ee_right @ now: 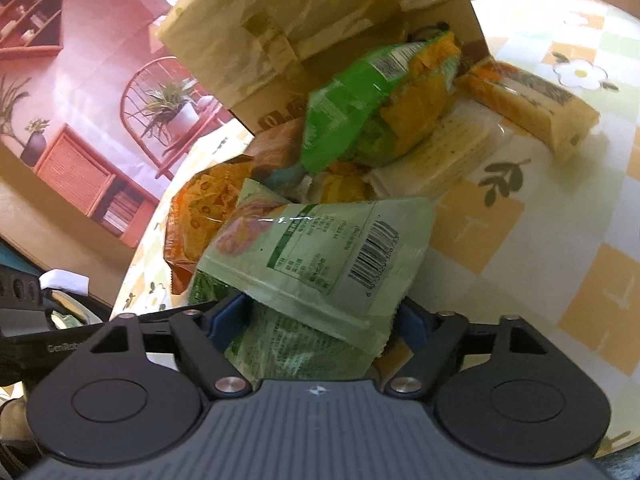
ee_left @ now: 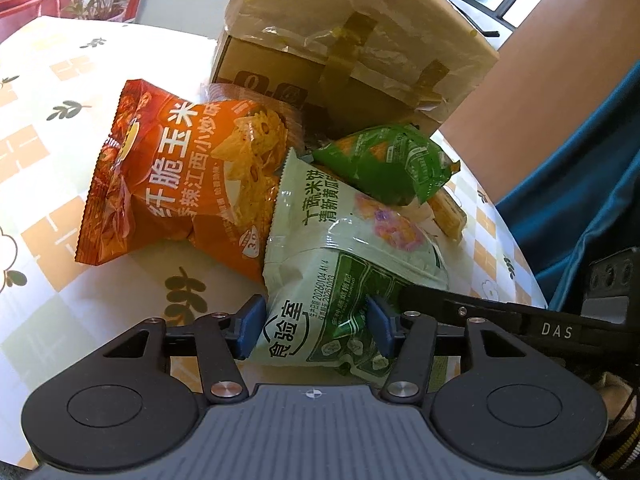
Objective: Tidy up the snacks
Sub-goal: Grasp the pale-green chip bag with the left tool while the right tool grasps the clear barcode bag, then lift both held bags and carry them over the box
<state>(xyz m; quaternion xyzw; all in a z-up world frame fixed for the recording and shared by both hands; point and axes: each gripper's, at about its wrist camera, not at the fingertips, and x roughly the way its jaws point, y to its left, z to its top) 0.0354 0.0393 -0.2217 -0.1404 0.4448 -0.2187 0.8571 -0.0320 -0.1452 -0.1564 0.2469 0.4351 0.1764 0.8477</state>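
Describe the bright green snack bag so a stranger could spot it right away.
Find the taped cardboard box on the table. The bright green bag lies just in front of it, atop the snack pile. It is small and vivid green, unlike the pale green bag and orange bag.

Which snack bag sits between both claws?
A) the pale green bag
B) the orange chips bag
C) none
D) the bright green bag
A: the pale green bag lies between the blue pads of the left claw and of the right claw.

Sunlit red mural wall (ee_right: 92, 80)
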